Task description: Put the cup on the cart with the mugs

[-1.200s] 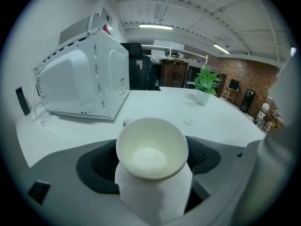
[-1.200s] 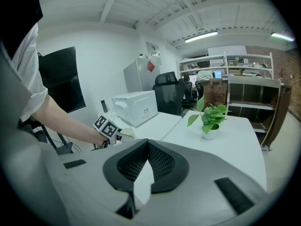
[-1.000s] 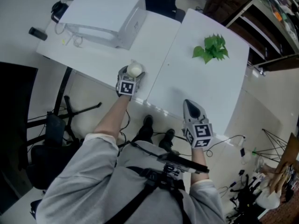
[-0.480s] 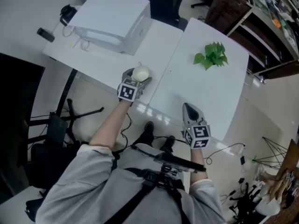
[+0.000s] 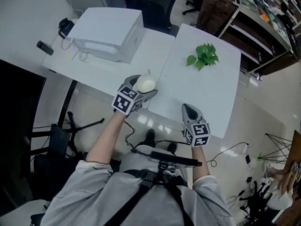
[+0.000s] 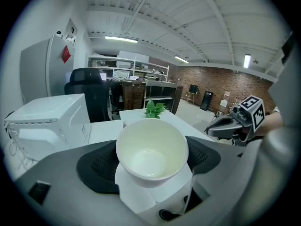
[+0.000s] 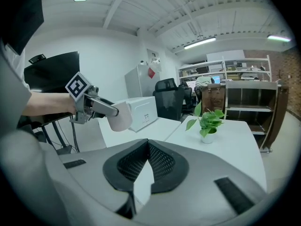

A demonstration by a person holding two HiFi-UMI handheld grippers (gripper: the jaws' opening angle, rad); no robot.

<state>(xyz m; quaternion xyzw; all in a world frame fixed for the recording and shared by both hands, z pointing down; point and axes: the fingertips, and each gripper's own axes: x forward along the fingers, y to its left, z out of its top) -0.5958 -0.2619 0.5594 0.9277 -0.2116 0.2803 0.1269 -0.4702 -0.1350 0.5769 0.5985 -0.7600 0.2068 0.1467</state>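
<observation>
Our left gripper (image 5: pixel 142 87) clamps a white cup (image 6: pixel 151 149) by its sides, with the open mouth facing that gripper's camera. We hold it in the air by the front edge of the left table (image 5: pixel 106 68), close to the right table (image 5: pixel 209 91). Our right gripper (image 7: pixel 147 147) is pressed closed on nothing, at the right table's near edge. A small potted plant (image 5: pixel 201 56) stands farther back on that table.

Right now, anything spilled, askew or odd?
Nothing spilled or damaged. The only oddity: the cup sits tilted in the left gripper, mouth toward its camera, but it is empty. The plant stands upright.
</observation>
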